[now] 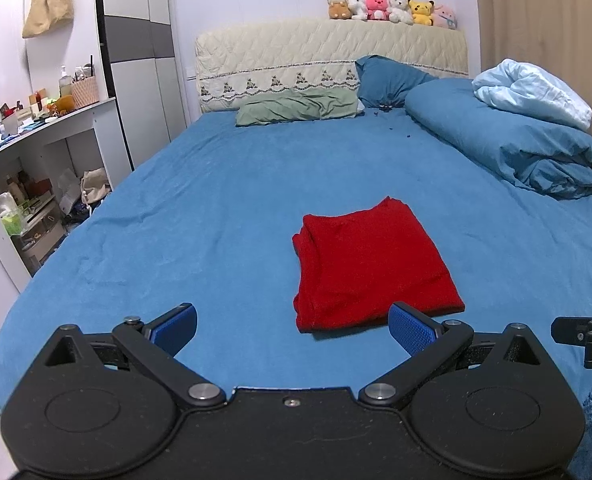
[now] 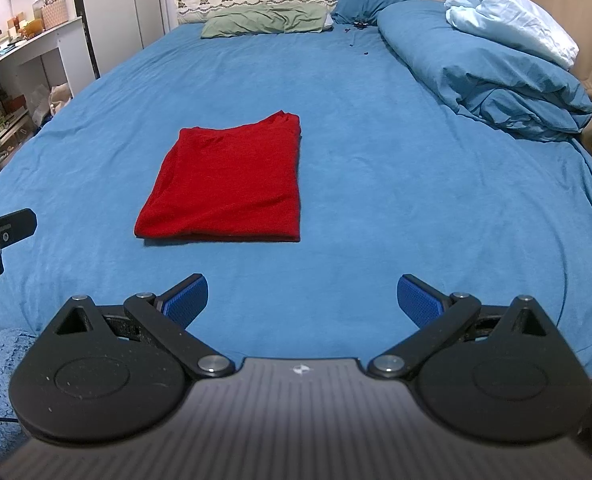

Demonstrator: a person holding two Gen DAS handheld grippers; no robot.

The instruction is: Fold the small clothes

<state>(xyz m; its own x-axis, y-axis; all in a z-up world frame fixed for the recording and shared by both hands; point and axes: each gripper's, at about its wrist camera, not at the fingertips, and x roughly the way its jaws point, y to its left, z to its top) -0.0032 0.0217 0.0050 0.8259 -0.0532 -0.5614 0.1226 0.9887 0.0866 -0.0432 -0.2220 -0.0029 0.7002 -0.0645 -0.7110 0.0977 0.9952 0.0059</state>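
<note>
A red garment [image 1: 369, 262] lies folded into a flat rectangle on the blue bed sheet [image 1: 216, 208]. In the right wrist view it [image 2: 228, 184] sits ahead and to the left. My left gripper [image 1: 294, 330] is open and empty, held just short of the garment's near edge, its right pad [image 1: 413, 330] close to the near corner. My right gripper [image 2: 301, 300] is open and empty, over bare sheet [image 2: 375, 160] to the right of the garment. Each gripper's edge shows in the other's view, the right one at far right [image 1: 587, 336] and the left one at far left [image 2: 0, 236].
A rolled blue duvet [image 1: 507, 136] with a pale blue blanket [image 1: 535, 90] lies along the bed's right side. A green pillow [image 1: 296, 106] and a blue pillow [image 1: 391, 80] lie at the headboard. A white shelf unit [image 1: 36, 152] stands left of the bed.
</note>
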